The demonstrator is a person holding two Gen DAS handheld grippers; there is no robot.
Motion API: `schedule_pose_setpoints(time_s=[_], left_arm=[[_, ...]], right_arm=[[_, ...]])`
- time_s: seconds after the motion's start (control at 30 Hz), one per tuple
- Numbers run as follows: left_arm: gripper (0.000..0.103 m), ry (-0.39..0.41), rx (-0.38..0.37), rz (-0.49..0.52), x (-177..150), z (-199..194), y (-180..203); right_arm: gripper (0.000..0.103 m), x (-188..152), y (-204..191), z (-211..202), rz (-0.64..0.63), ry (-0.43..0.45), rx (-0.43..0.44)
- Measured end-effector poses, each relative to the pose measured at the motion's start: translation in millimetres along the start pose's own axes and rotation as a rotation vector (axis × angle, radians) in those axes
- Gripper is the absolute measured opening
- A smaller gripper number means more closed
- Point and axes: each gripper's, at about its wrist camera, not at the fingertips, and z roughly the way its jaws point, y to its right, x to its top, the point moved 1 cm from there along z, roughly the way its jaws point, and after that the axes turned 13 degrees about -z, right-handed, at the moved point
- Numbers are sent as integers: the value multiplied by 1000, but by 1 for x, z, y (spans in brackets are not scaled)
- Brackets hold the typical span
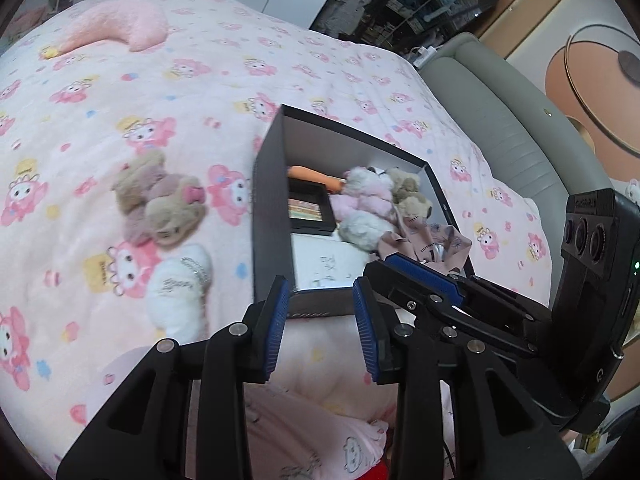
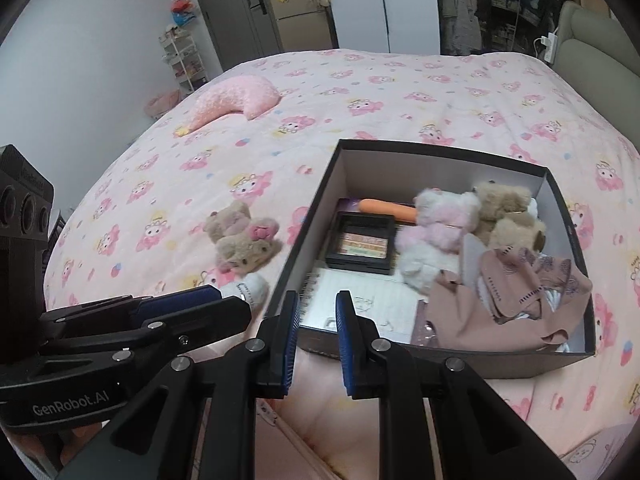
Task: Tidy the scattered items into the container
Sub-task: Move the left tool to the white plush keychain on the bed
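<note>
A black box (image 1: pixel 268 200) (image 2: pixel 306 236) with a white inside stands on the pink bed. In it lie soft toys (image 2: pixel 440 224), a dark framed palette (image 2: pixel 362 244), an orange stick, a notebook and a pink cloth (image 2: pixel 500 300). On the quilt left of the box lie a beige plush with a pink bow (image 1: pixel 160 200) (image 2: pixel 244 238) and a white soft item (image 1: pixel 180 292) (image 2: pixel 252 286). My left gripper (image 1: pixel 320 284) is open and empty over the box's near edge. My right gripper (image 2: pixel 317 296) is open and empty over the box's near left corner. The two grippers hang side by side, close together.
A pink moon-shaped pillow (image 1: pixel 120 28) (image 2: pixel 236 100) lies at the far side of the bed. A grey padded headboard (image 1: pixel 500 120) (image 2: pixel 588 48) borders the bed on the right. A white shelf rack (image 2: pixel 182 60) and wardrobes stand beyond the bed.
</note>
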Motion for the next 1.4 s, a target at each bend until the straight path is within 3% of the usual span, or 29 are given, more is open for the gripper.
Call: schedule_pose_setpoints(time_s=[0.33, 0.53, 0.73, 1.03, 1.13, 1.33, 1.4], left_arm=[[32, 2, -17, -38, -1, -19, -37], [33, -14, 13, -63, 2, -16, -59], [34, -34, 37, -212, 22, -7, -112], [34, -174, 37, -272, 38, 30, -160], [37, -222, -17, -282, 38, 42, -164], [43, -319, -38, -339, 41, 77, -181], [45, -345, -93, -376, 42, 82, -188]], right_arm=[[15, 7, -44, 9, -75, -17, 13], [15, 8, -58, 26, -101, -53, 33], [16, 10, -73, 66, -132, -140, 136], [18, 11, -80, 128, -97, -297, 263], [19, 6, -86, 142, -101, -330, 278], [22, -1, -72, 173, 59, -405, 411], [22, -4, -73, 180, 86, -404, 442]])
